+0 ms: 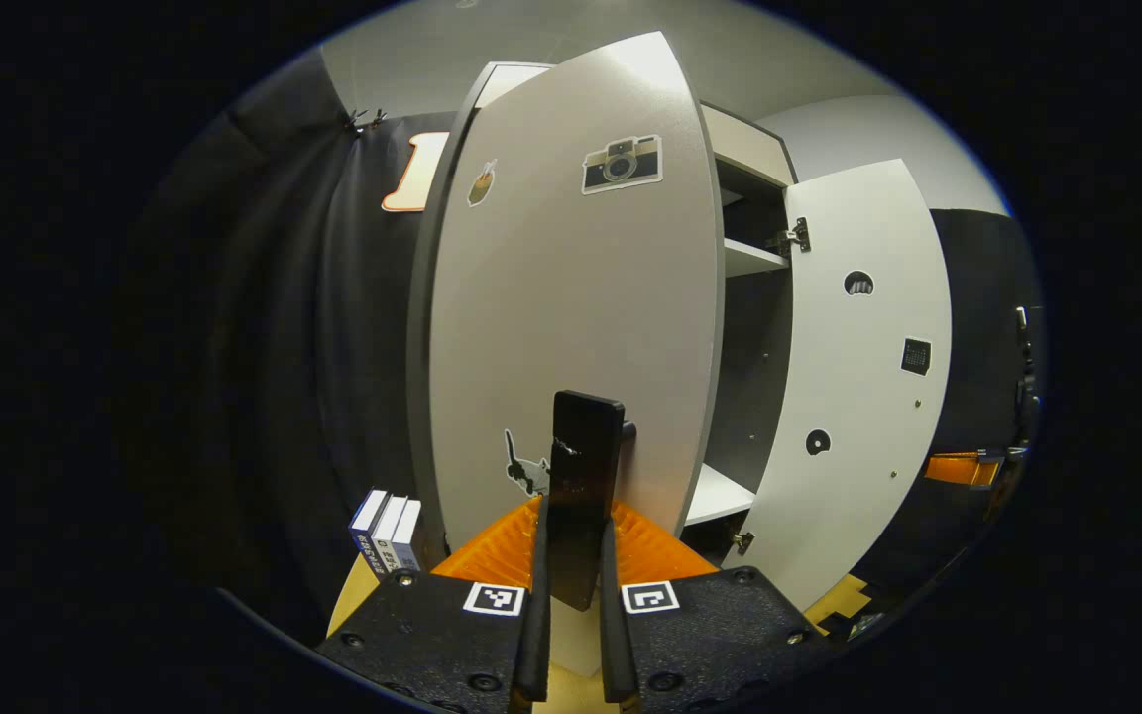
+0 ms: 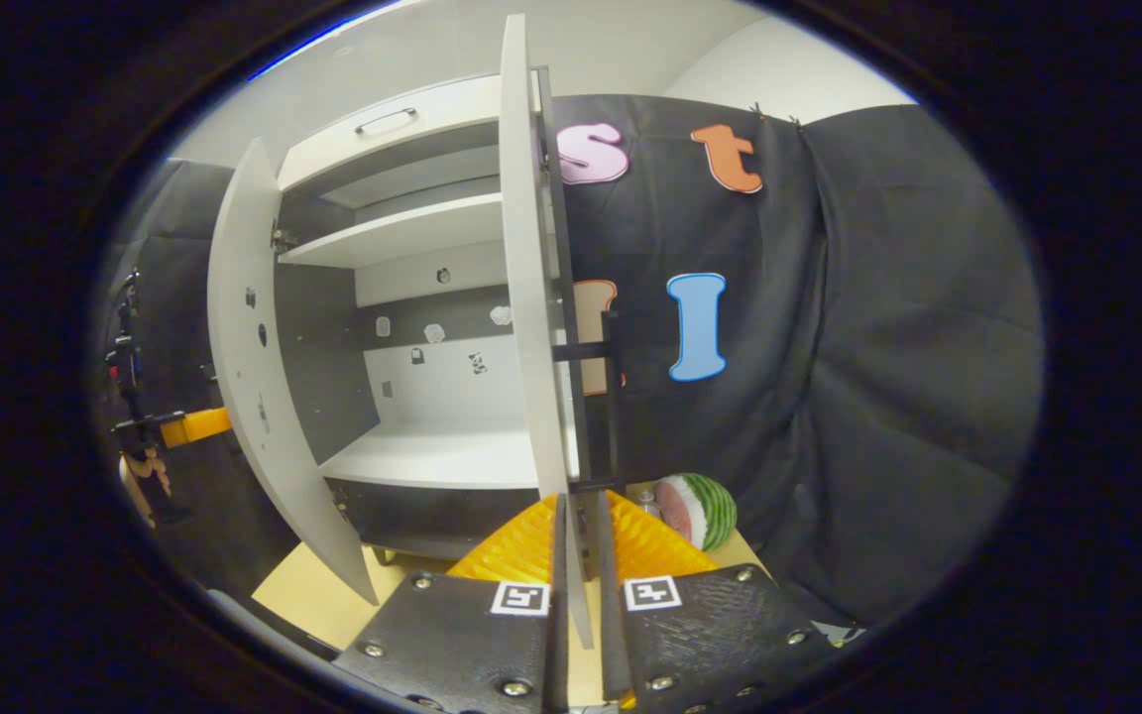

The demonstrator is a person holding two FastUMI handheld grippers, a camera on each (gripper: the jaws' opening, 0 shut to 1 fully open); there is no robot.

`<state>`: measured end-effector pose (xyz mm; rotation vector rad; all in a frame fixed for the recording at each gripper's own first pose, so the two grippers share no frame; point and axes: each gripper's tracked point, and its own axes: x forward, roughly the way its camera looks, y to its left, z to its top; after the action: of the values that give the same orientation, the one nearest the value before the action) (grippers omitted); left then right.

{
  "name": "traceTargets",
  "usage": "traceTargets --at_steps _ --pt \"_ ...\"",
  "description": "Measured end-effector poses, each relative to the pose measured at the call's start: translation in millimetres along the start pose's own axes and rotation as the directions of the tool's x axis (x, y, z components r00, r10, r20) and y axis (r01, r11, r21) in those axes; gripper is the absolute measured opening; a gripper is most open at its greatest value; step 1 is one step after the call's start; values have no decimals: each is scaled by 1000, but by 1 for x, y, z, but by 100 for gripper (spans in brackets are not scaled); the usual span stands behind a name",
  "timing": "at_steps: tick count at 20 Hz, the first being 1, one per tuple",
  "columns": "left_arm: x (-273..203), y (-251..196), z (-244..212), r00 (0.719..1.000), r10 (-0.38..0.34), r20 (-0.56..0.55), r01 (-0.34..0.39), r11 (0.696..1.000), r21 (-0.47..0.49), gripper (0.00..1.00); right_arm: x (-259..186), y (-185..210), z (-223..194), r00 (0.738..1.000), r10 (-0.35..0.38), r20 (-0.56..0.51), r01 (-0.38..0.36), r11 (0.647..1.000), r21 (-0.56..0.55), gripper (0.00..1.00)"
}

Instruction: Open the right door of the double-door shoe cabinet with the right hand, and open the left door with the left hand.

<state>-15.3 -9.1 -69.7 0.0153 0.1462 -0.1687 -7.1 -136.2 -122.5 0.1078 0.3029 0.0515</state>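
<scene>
With both doors swung out, left gripper (image 1: 576,555) jaws clamp upright handle (image 1: 581,476); right gripper (image 2: 579,585) jaws clamp door edge (image 2: 531,297).

Bright overhead glare on pale panels, dim edges, strong fisheye bending.

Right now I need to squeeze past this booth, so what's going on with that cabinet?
A person is working the shoe cabinet with a gripper in each hand. The left gripper is clamped on the left door handle, and the left door stands partly open. The right gripper sits at the edge of the right door, just below the right door handle; its grip is unclear. Both doors are swung out, shelves exposed.
</scene>
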Motion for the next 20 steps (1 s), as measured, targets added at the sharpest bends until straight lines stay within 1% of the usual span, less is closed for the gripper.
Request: traceTargets --at_steps 2,4,5,6,9,10,11,14,15,16,18,20 --pt "-6 8 0 1000 8 3 -8 1000 7 18 4 7 -1 1000 10 -5 -10 1000 -6 13" --pt "-11 16 1 1000 22 1 -22 1000 11 18 7 12 -3 1000 20 -8 -20 1000 -10 13" --pt "-13 18 1 1000 27 -1 -27 1000 5 17 8 12 -3 1000 14 -8 -14 1000 -13 13" --pt "-16 22 1 999 33 -4 -33 999 2 18 7 12 -2 1000 11 -5 -11 1000 -15 13" --pt "-21 33 1 998 61 -7 -61 998 10 16 6 11 -4 1000 14 -4 -14 1000 6 13" --pt "-24 38 1 997 75 -10 -74 997 19 14 7 11 -3 1000 13 -3 -13 1000 13 24" --pt "-26 43 1 996 87 -15 -87 996 29 14 7 11 -4 1000 12 -2 -12 1000 18 13" --pt "-32 56 2 992 126 -12 -126 991 36 10 8 12 -3 1000 7 -1 -7 1000 20 13" --pt "-33 61 3 990 140 -13 -140 990 34 10 7 12 -2 1000 6 -2 -6 1000 19 24" --pt "-34 67 2 987 157 -15 -157 987 31 8 8 12 -3 1000 5 -3 -4 1000 21 13" --pt "-38 78 4 981 193 -11 -193 981 31 6 8 13 -3 1000 4 -4 -4 1000 22 13" --pt "-41 95 4 969 246 -6 -246 969 33 3 8 14 -2 1000 2 -5 -2 1000 21 13"
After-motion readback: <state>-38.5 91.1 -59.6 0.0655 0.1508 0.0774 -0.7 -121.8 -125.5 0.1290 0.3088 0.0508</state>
